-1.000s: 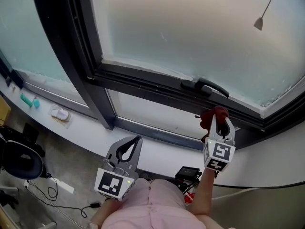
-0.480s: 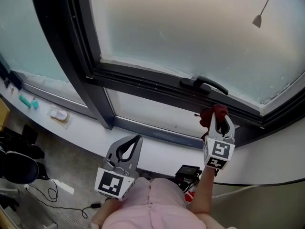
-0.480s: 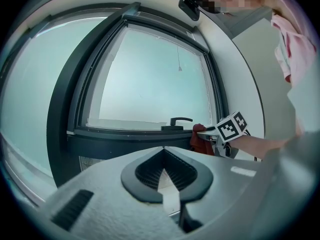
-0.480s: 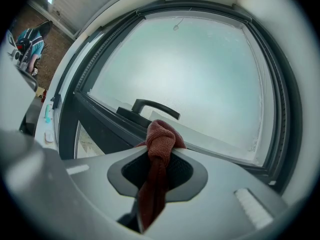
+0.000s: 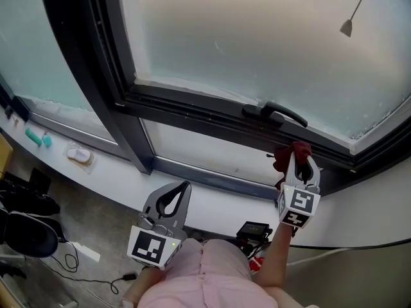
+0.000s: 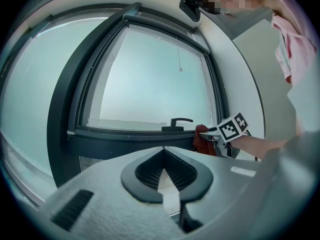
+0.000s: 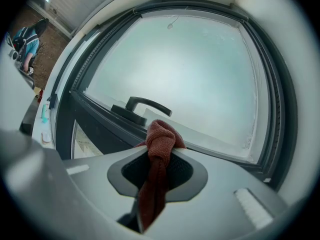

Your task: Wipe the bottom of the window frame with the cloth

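Your right gripper [image 5: 297,162]: fingers [image 7: 225,179] clamped on red cloth [image 5: 289,154], just beside window frame [image 5: 192,108] bottom rail, near handle [image 5: 276,115]. Contact unclear. Your left gripper [image 5: 183,190]: fingers [image 6: 100,189] together, empty. Judgement: wiping barely begun, most of rail left.

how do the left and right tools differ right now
The left tool is shut on nothing; the right tool is shut on the red cloth. The left tool hangs low, apart from the window frame; the right tool is up by the frame, its cloth near the handle. Both have their jaws together.
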### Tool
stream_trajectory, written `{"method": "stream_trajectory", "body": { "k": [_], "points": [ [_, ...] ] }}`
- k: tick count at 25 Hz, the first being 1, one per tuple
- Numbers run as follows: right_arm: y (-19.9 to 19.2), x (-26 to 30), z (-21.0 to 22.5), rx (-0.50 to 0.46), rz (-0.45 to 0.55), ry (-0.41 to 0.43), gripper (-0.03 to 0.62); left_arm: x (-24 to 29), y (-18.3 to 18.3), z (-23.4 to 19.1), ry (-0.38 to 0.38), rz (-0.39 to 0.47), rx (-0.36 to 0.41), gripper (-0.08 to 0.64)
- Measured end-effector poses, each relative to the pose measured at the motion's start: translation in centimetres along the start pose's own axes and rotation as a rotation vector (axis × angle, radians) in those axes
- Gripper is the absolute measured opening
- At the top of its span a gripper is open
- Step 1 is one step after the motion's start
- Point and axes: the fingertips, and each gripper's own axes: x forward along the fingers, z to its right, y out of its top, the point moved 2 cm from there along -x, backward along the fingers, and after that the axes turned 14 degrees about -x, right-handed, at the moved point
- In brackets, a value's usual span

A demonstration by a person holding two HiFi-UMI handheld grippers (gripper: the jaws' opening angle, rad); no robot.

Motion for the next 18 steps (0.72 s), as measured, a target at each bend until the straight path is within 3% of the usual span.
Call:
{"method": "stream_trajectory", "body": {
  "k": [18],
  "points": [
    [-1.3, -0.3, 1.6, 0.012, -0.035, -0.040, 0.074, 0.1, 0.1, 0.0, -0.013, -0.003, -0.001, -0.006]
  ]
}}
